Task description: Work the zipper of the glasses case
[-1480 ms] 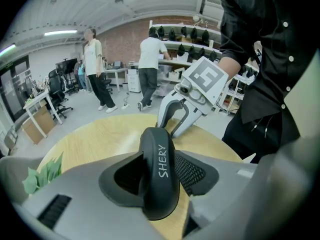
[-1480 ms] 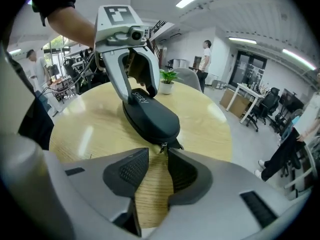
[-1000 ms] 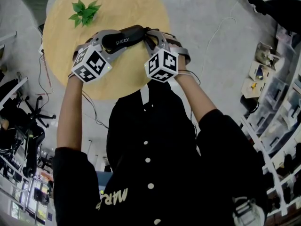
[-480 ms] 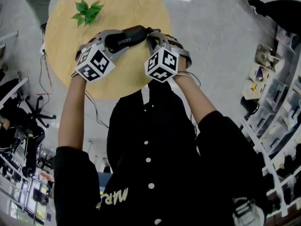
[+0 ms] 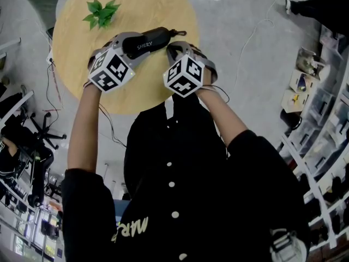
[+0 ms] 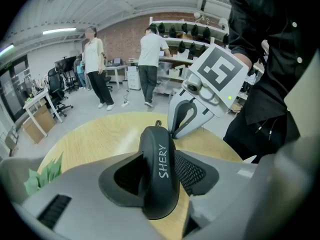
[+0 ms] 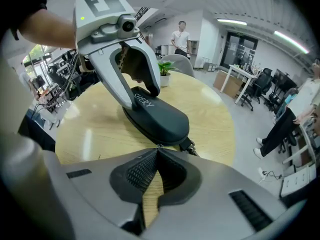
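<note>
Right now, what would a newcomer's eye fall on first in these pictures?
The black glasses case, printed SHERY, clamped by the left gripper at the round wooden table. The right gripper is shut at its end, on what seems the zipper pull. A small plant stands beyond.

l gripper [image 6: 156, 158] w/ jaws wide round glasses case [image 5: 155, 37], r gripper [image 7: 158, 151] w/ jaws together, both nose-down

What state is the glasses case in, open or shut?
Shut: the glasses case has its halves together, no gap showing; whether it is fully zipped, cannot tell.
</note>
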{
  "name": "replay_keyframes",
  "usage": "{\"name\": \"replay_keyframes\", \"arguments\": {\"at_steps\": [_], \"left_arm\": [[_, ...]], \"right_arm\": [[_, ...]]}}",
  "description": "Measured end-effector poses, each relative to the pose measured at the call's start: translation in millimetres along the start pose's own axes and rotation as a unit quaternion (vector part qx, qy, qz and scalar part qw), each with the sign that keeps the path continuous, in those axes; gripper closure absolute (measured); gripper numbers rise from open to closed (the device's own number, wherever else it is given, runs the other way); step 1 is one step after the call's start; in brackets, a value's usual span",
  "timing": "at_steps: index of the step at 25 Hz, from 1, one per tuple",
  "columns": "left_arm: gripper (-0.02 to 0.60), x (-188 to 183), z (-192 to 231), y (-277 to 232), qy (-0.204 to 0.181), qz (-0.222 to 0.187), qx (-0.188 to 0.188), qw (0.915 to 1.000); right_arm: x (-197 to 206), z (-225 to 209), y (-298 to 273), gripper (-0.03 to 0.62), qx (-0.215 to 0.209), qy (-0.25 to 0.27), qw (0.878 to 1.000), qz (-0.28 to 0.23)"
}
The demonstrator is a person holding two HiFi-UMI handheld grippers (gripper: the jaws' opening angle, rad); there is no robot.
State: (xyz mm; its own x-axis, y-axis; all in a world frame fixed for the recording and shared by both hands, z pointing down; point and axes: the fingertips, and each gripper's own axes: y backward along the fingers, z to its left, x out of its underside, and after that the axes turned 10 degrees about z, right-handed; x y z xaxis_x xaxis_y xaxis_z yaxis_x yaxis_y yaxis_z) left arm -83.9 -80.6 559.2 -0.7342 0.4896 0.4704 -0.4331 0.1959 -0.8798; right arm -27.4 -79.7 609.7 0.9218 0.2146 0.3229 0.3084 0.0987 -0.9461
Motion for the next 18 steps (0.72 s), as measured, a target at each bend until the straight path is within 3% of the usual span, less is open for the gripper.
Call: {"name": "replay_keyframes", "arguments": {"at_steps": [18], "left_arm": [[0.39, 2, 0, 0, -0.001, 0.0, 0.015, 0.9999]], "right_arm": [[-34, 53, -11, 0.588, -0.031, -0.092, 0.995, -0.019]]}}
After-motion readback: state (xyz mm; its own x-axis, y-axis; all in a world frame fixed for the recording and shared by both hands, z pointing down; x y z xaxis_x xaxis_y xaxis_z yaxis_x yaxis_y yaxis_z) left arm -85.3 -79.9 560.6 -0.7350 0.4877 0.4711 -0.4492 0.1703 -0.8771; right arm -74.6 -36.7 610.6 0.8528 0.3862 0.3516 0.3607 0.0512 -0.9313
